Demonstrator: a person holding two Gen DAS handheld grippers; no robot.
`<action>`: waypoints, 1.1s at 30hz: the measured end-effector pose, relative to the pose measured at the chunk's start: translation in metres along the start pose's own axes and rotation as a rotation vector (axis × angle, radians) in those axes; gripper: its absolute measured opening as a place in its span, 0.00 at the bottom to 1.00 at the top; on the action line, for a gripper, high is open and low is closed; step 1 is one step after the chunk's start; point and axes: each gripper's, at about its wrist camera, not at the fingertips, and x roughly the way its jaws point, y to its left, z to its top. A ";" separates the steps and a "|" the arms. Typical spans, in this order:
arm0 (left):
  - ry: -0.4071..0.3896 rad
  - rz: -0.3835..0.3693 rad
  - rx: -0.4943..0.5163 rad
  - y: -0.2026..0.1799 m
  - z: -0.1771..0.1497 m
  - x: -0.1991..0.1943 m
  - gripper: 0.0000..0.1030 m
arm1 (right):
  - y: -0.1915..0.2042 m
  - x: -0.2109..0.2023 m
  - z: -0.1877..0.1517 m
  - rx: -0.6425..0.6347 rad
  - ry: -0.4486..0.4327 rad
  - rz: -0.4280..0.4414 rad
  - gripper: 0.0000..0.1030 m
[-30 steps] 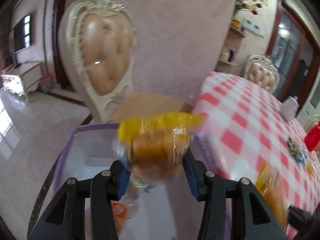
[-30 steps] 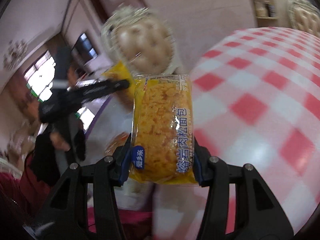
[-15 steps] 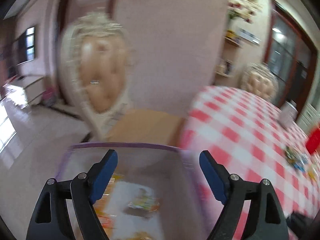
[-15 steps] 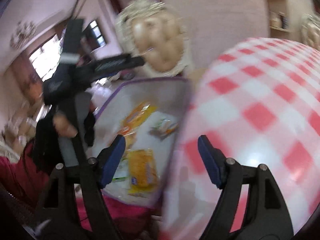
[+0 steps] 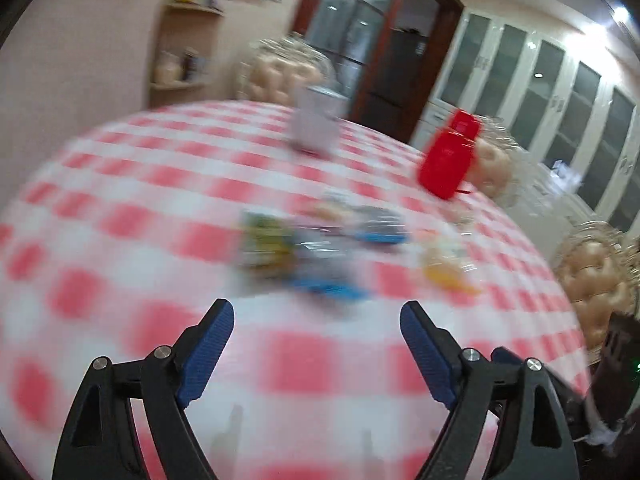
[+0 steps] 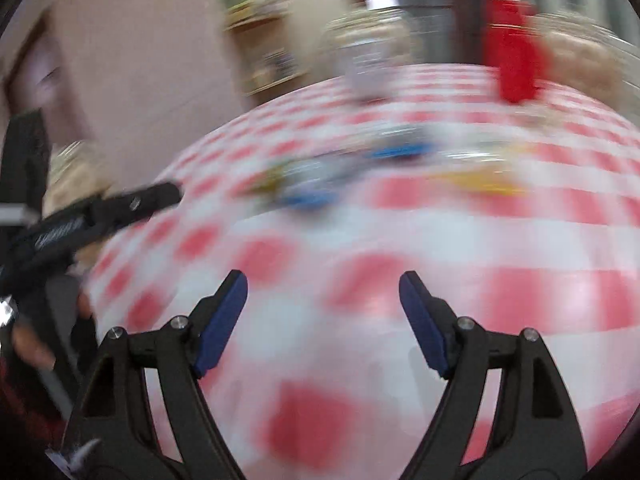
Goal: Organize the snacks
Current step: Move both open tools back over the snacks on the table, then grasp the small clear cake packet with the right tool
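Both views are motion-blurred. Several small snack packets lie in a loose cluster on the red-and-white checked tablecloth [image 5: 120,208]: a green one [image 5: 266,240], blue ones [image 5: 380,226] and a yellow-orange one [image 5: 446,270]. My left gripper [image 5: 316,322] is open and empty, above the cloth just short of the cluster. My right gripper [image 6: 322,294] is open and empty over the cloth [image 6: 560,240], with the blurred packets [image 6: 312,188] farther ahead. The left gripper's finger [image 6: 120,208] shows at the left of the right wrist view.
A red container [image 5: 450,158] and a pale lidded container [image 5: 316,120] stand at the far side of the table; both show in the right wrist view, red [image 6: 514,52] and pale [image 6: 368,60]. Upholstered chairs [image 5: 596,280] ring the table. A wall shelf [image 5: 184,48] is behind.
Both grippers let go of their yellow bread packets into the purple-rimmed bin, then swung right, away from the bin, to face the snacks on the table.
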 end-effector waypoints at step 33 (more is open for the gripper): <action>-0.044 -0.193 -0.118 -0.091 -0.002 0.100 0.84 | -0.314 0.213 0.254 0.255 0.006 -0.256 0.81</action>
